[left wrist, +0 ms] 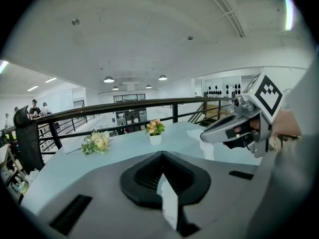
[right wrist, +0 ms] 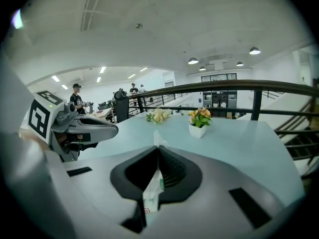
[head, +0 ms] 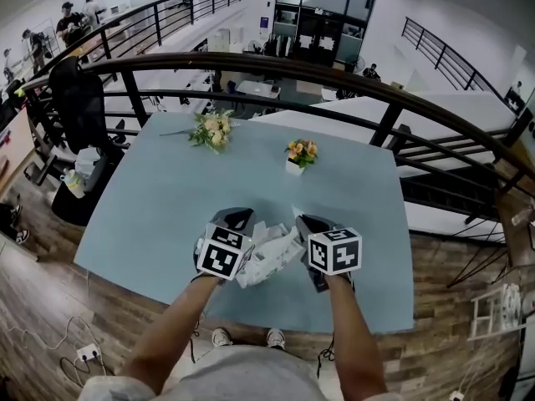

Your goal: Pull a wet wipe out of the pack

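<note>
In the head view the white wet wipe pack point(head: 269, 257) hangs crumpled between my two grippers, above the near part of the pale blue table point(head: 167, 207). My left gripper point(head: 238, 220) is shut on a white edge of the pack point(left wrist: 168, 203), which sticks out of its jaws toward the camera. My right gripper point(head: 310, 224) is shut on another part of the pack point(right wrist: 152, 193), where green and red print shows. Each gripper view shows the other gripper to the side: the right gripper point(left wrist: 207, 136) and the left gripper point(right wrist: 113, 130). Both are lifted off the table.
A small white pot of orange flowers point(head: 300, 157) stands mid-table and a pale bouquet point(head: 213, 129) lies at the far left. A dark railing point(head: 251, 63) runs behind the table. A black chair point(head: 79, 98) stands off the left side.
</note>
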Motion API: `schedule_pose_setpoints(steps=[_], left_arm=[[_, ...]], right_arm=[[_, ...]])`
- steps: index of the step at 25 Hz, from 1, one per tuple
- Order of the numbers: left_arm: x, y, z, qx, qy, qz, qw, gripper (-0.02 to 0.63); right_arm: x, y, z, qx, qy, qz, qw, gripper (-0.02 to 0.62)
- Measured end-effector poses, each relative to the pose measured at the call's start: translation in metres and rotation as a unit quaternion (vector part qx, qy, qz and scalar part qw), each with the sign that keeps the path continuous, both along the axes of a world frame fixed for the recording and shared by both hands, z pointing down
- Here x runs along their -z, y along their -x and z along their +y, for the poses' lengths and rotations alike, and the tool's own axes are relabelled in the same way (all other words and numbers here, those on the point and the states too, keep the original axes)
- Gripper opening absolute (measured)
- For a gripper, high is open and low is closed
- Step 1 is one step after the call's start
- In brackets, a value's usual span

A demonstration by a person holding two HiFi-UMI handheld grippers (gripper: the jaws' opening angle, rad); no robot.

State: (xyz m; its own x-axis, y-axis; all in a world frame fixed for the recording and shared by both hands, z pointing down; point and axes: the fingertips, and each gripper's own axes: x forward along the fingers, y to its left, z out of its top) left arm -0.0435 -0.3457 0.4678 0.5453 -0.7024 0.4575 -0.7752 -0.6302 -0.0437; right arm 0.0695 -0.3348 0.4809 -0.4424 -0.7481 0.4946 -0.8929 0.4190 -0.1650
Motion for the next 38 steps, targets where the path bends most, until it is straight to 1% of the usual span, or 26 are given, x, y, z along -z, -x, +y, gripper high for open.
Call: schedule_pose_setpoints(steps=[2, 16, 24, 29, 34, 38], left_arm=[[0.001, -0.005, 0.0, -0.001, 0.001, -0.001, 1.0, -0.005], [0.009, -0.043, -0.006, -0.028, -0.008, 0.004, 0.9996, -0.005], [0.017, -0.062, -0.007, -0.04, -0.013, 0.013, 0.999, -0.005], [0.02, -0.071, -0.005, -0.046, -0.016, 0.017, 0.9987, -0.005], [0.023, -0.077, -0.004, -0.051, -0.019, 0.023, 0.9982, -0.005], [0.028, -0.081, -0.004, -0.053, -0.022, 0.028, 0.998, -0.005]], right_arm=[[0.003, -0.006, 0.0, -0.002, -0.006, 0.007, 1.0, 0.008], [0.023, -0.05, 0.005, -0.044, -0.032, -0.002, 0.999, 0.008], [0.033, -0.076, 0.009, -0.072, -0.046, 0.01, 0.996, 0.008], [0.041, -0.093, 0.015, -0.096, -0.061, 0.01, 0.993, 0.008], [0.051, -0.111, 0.02, -0.134, -0.089, 0.019, 0.987, 0.008], [0.059, -0.121, 0.024, -0.146, -0.106, 0.028, 0.983, 0.008]])
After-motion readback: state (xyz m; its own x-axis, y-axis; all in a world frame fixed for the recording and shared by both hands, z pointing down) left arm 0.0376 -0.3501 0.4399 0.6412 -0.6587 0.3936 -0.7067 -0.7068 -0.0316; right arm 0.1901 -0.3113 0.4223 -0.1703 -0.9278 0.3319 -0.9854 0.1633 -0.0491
